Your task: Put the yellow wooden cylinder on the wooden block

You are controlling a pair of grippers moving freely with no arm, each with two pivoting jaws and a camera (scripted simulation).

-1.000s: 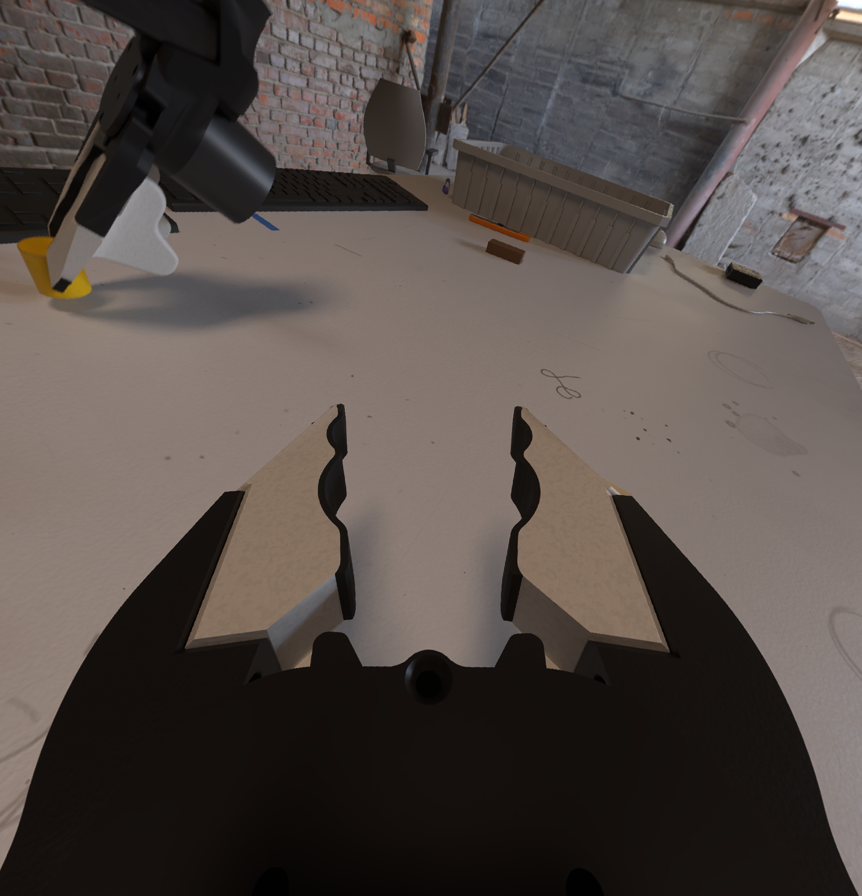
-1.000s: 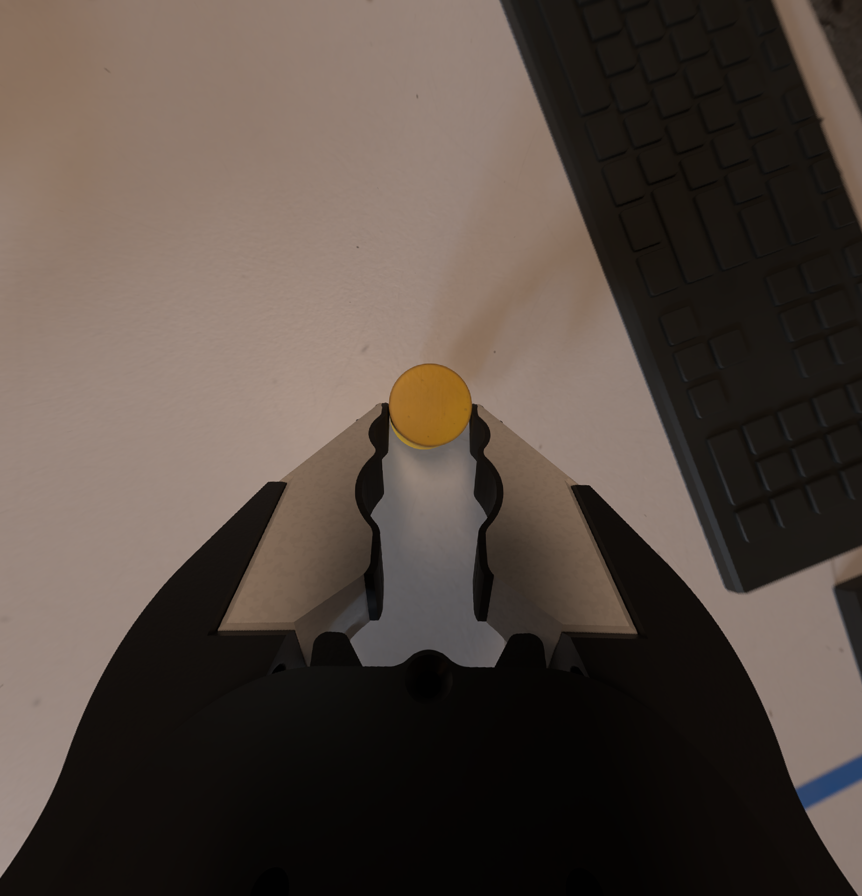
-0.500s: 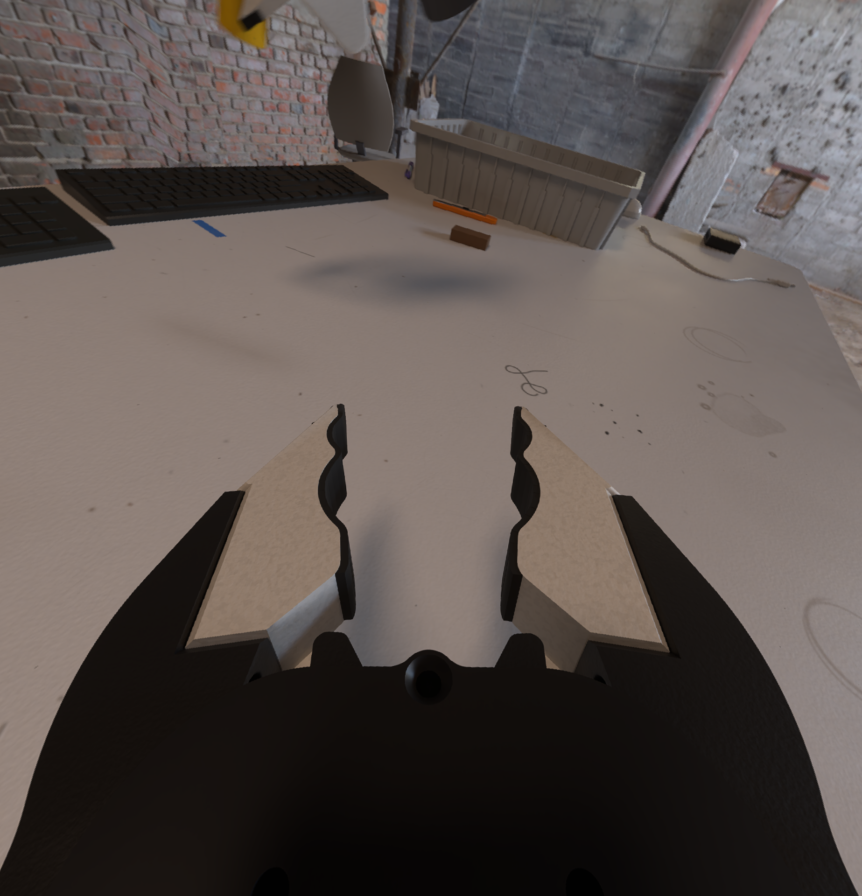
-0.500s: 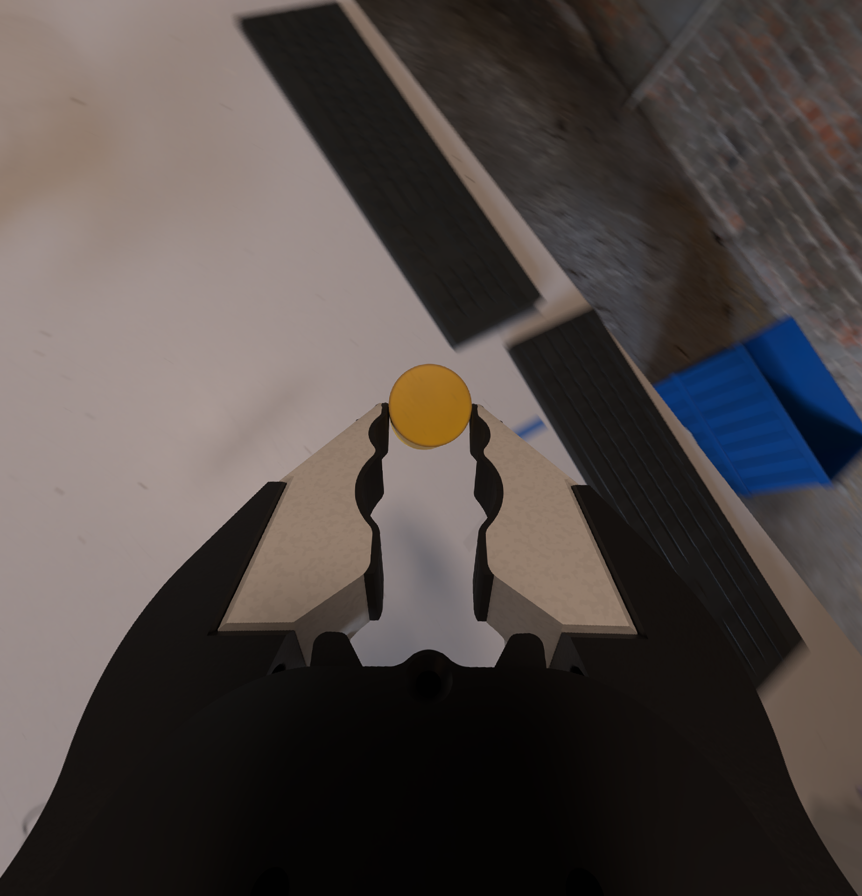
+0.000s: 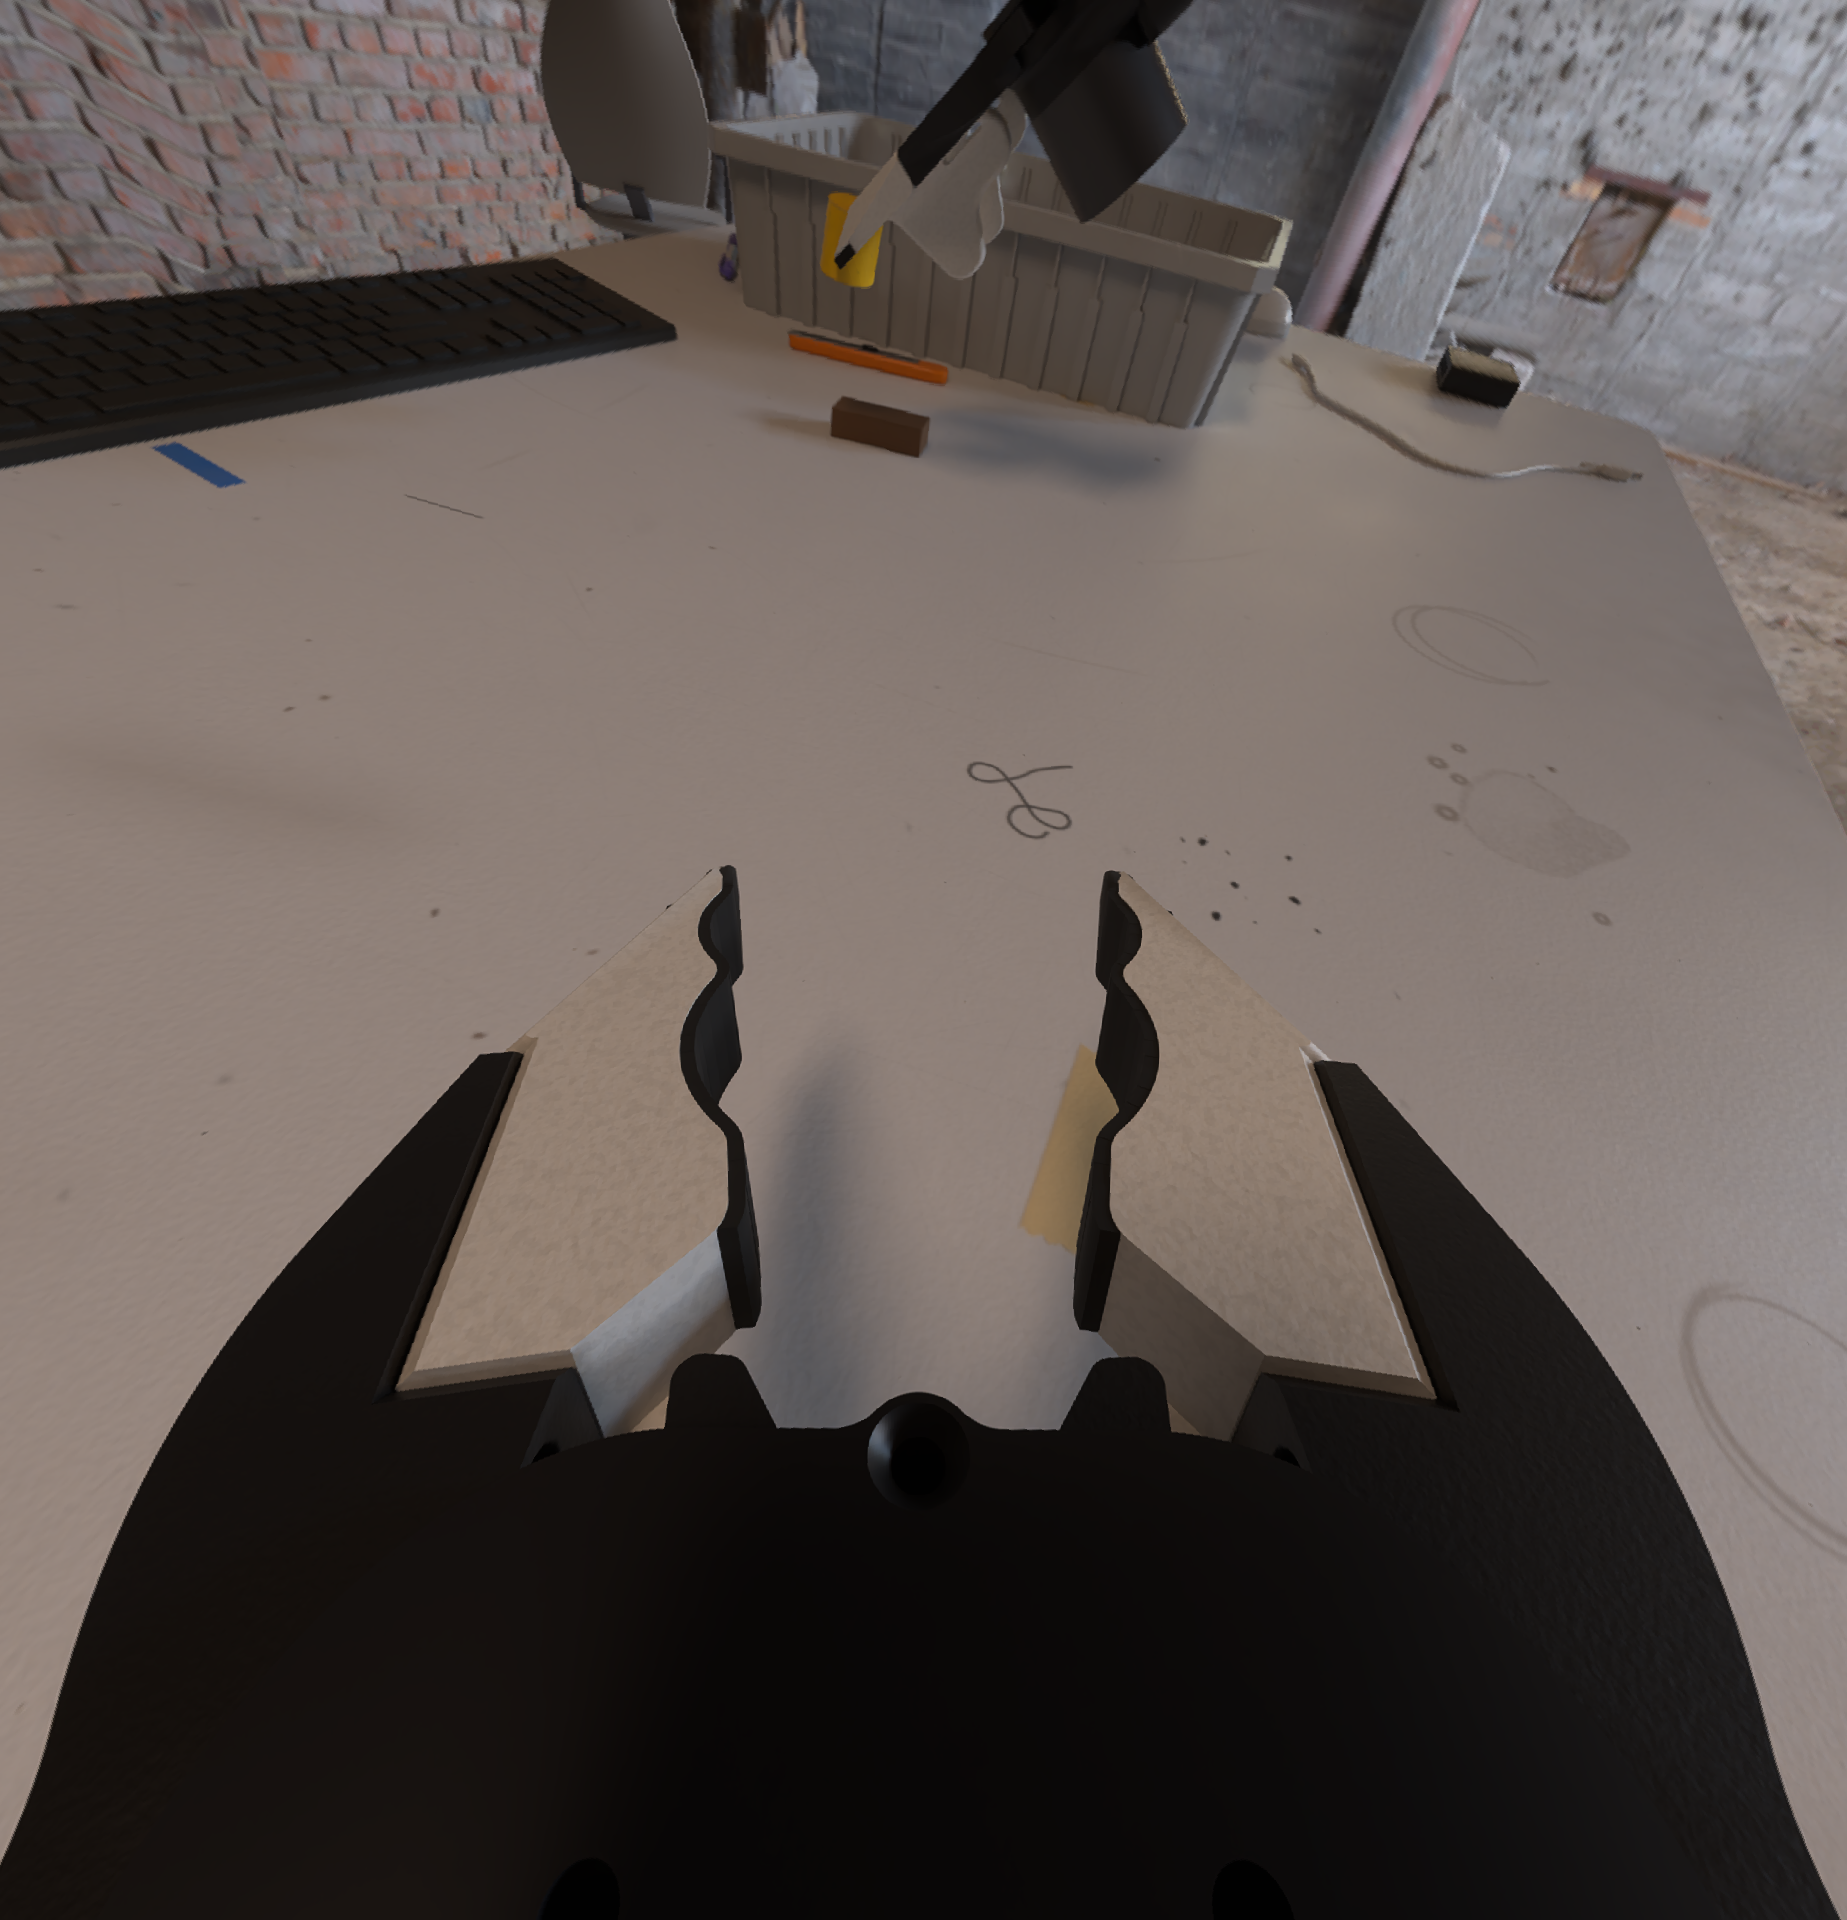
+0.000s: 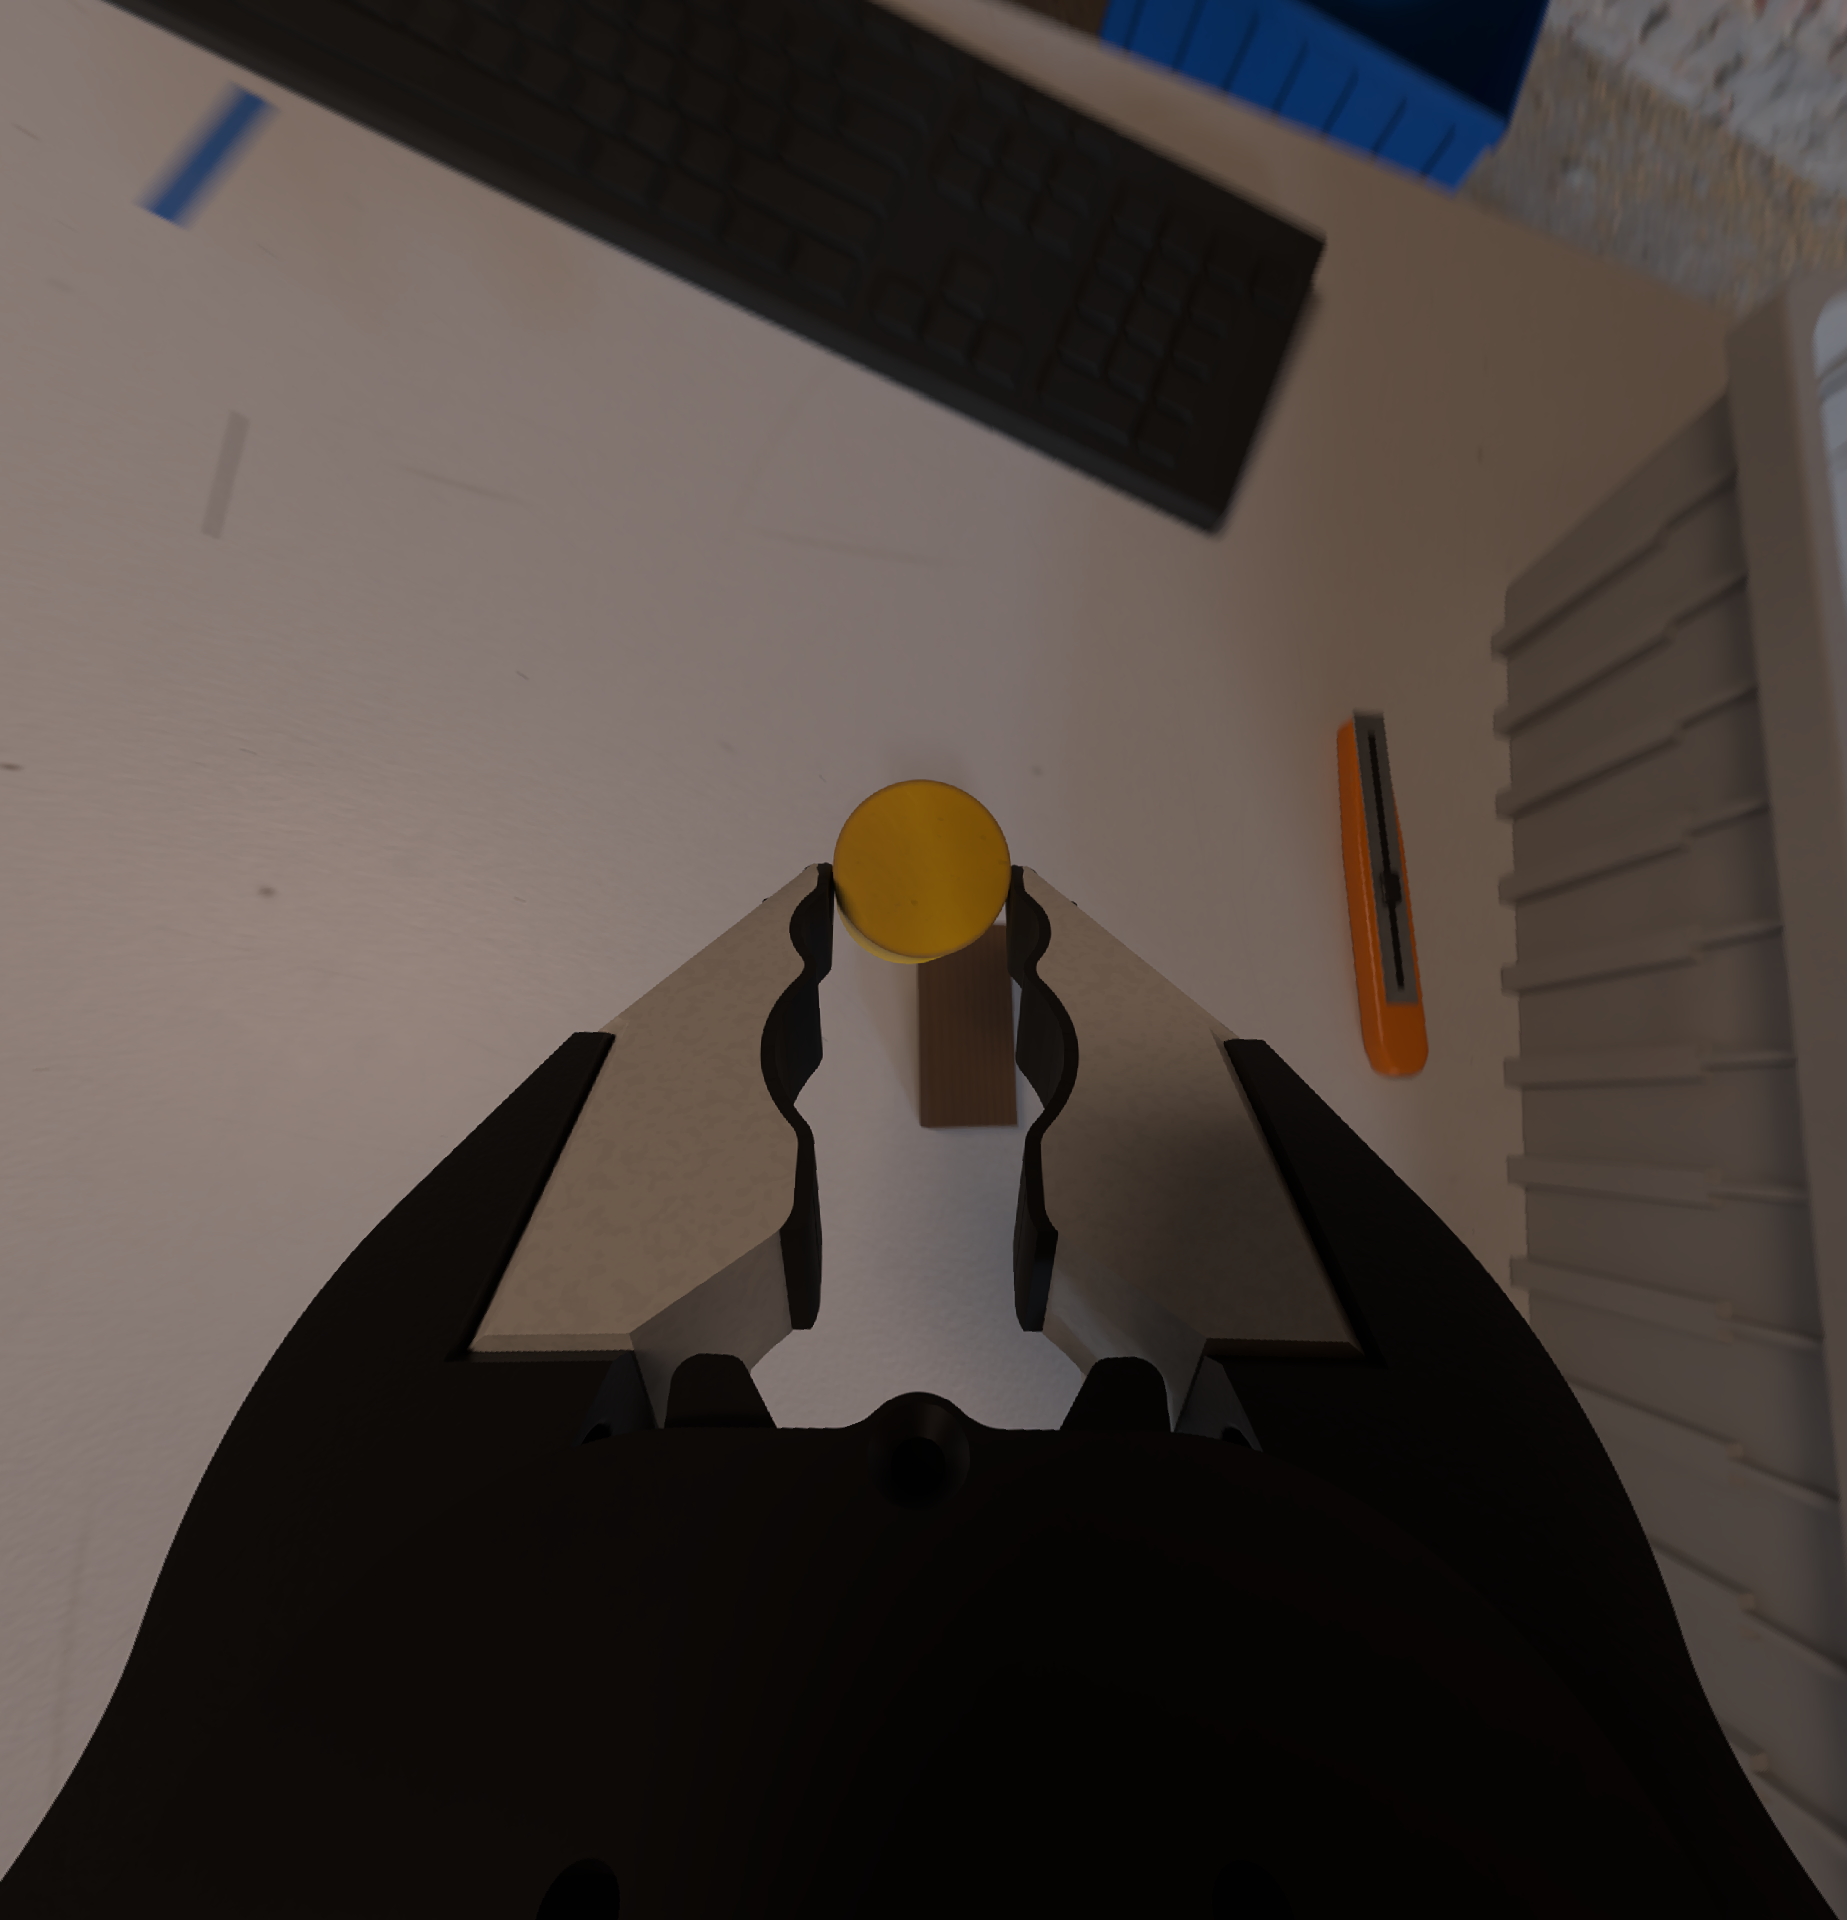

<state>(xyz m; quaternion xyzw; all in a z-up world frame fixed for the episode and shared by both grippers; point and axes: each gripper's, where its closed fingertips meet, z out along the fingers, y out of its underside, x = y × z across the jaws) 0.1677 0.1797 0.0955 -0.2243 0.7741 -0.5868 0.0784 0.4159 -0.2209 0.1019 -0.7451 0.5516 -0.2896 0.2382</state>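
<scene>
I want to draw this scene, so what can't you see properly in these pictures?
- Wooden block: right wrist view, its far end is covered by the yellow wooden cylinder held in the right hand-held gripper.
- Inside of the grey bin: left wrist view, its walls hide it.
- Keyboard: right wrist view, blurred and cut off by the top edge.
- Small dark thing by the cable: left wrist view, too small to tell.

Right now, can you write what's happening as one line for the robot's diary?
right hand-held gripper: shut on yellow cylinder, in the air | wooden block: on table, below cylinder, bare | left hand-held gripper: open, empty | step: lower cylinder onto block
</scene>
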